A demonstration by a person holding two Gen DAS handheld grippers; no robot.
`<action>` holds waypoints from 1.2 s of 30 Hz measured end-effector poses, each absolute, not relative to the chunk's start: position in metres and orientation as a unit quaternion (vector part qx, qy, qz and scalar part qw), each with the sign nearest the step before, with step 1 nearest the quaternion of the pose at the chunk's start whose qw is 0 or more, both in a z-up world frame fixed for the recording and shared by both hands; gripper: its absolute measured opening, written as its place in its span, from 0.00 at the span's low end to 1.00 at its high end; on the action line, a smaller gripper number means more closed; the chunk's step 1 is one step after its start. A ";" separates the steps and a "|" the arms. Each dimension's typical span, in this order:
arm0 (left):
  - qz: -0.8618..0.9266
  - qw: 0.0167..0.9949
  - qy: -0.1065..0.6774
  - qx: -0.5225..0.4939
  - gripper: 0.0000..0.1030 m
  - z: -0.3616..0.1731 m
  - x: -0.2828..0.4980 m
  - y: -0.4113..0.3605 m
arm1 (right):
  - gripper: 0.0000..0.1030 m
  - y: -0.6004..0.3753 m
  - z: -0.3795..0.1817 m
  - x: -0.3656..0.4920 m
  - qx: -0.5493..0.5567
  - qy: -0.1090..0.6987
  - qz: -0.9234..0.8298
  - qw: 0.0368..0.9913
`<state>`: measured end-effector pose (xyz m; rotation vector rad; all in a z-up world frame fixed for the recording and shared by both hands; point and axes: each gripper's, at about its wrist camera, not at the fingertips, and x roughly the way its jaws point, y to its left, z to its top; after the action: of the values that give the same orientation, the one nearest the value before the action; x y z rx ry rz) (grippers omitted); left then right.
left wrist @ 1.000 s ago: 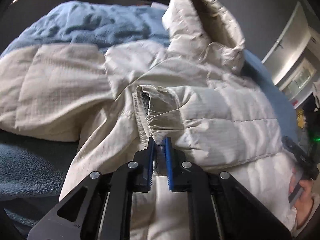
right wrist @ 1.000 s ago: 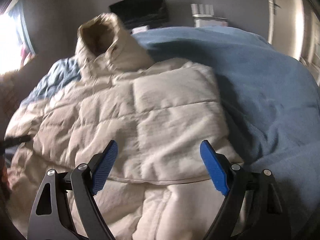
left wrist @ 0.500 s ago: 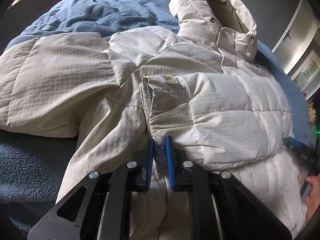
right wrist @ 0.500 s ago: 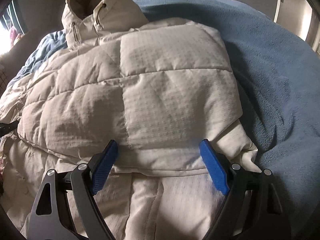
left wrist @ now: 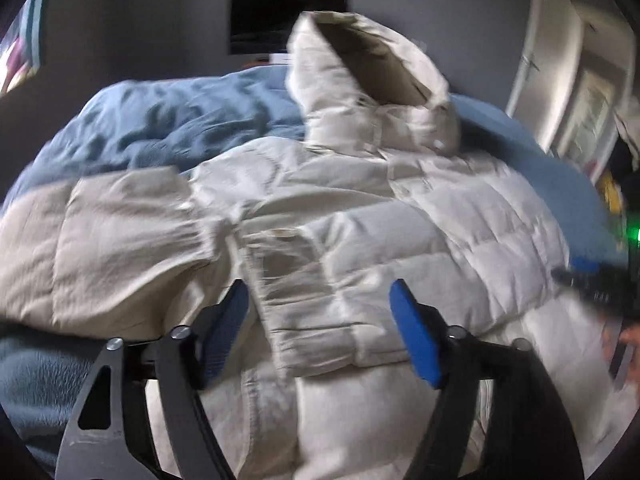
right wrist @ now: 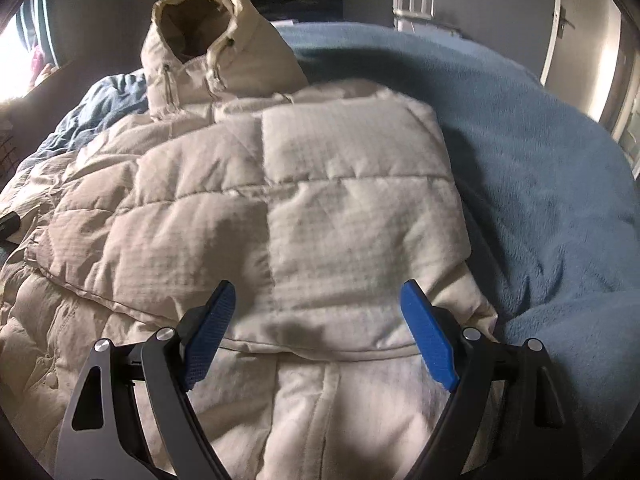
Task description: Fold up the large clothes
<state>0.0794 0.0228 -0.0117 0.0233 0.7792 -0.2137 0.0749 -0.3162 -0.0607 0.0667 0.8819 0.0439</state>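
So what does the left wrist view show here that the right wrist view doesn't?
Only the left wrist view shows the sleeve cuff folded across the jacket's chest, the other sleeve spread flat, the right gripper at the edge, and the left gripper, whose jaws have just opened off the cuff. Only the right wrist view shows the door handle and the right gripper's fingers head-on. Both show the cream hooded jacket on the blue blanket.

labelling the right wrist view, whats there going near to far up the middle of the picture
right gripper with fingers spread → folded sleeve lying across the white puffer jacket → hood → grey wall
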 end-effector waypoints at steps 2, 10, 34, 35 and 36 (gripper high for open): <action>-0.115 0.913 0.390 0.035 0.72 -0.019 0.082 0.011 | 0.86 -0.314 -0.060 0.075 0.026 0.425 0.021 0.904; -0.106 0.876 0.467 0.046 0.84 -0.058 0.101 0.007 | 0.92 -0.311 -0.081 0.090 0.022 0.478 0.021 0.878; -0.071 0.902 0.425 0.025 0.94 -0.021 0.072 0.026 | 0.92 -0.317 -0.033 0.042 0.052 0.401 -0.024 0.914; -0.072 0.905 0.418 0.021 0.94 -0.016 0.070 0.028 | 0.92 -0.314 -0.028 0.040 0.046 0.394 -0.025 0.918; -0.073 0.907 0.415 0.019 0.94 -0.013 0.068 0.030 | 0.92 -0.308 -0.020 0.037 0.032 0.382 -0.033 0.923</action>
<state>0.0681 0.0297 -0.0132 0.0383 0.8567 -0.1511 0.0368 -0.3085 -0.0197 0.0666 0.7837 -0.0669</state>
